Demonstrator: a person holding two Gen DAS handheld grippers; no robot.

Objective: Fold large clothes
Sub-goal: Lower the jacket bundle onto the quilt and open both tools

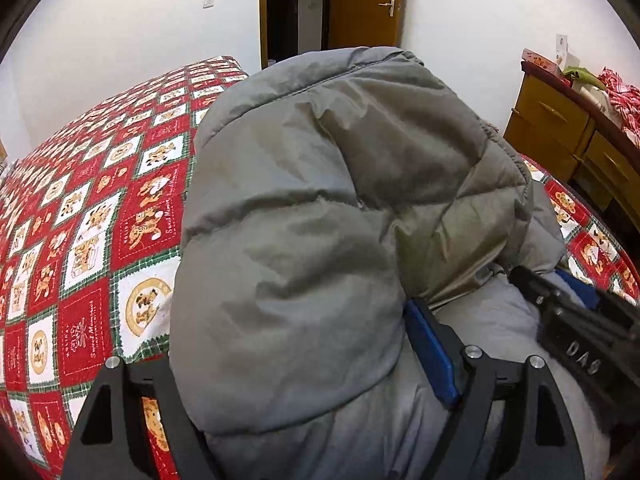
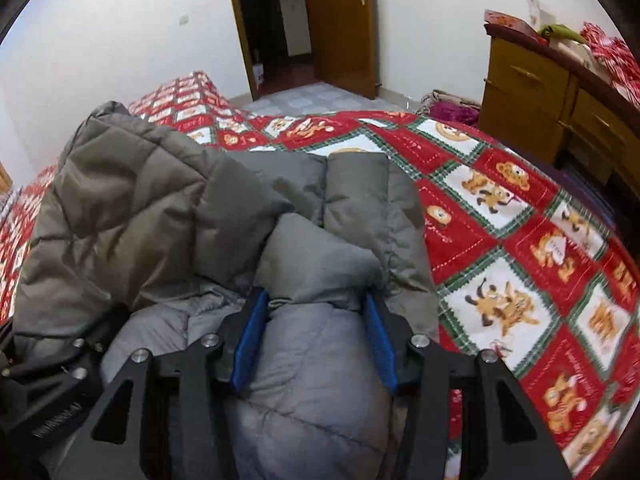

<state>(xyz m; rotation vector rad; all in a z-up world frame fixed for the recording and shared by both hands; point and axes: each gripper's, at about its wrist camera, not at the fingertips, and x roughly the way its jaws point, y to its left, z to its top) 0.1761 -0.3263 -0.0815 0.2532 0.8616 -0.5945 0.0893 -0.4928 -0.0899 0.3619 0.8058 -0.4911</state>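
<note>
Right gripper [image 2: 316, 336]: blue pads pressed against both sides of a thick roll of the grey puffer jacket [image 2: 168, 208], so it's clamped on padding at mid width. Left gripper [image 1: 288, 364]: jaws wide, a fat bulge of the same jacket fills the gap; only one blue pad [image 1: 430, 354] shows, touching fabric, the other is hidden, so can't tell if it grips. Jacket sits bunched on the red teddy-bear bedspread [image 2: 520, 240]. Wooden dresser [image 2: 532, 96] right, door [image 2: 340, 20] behind.
</note>
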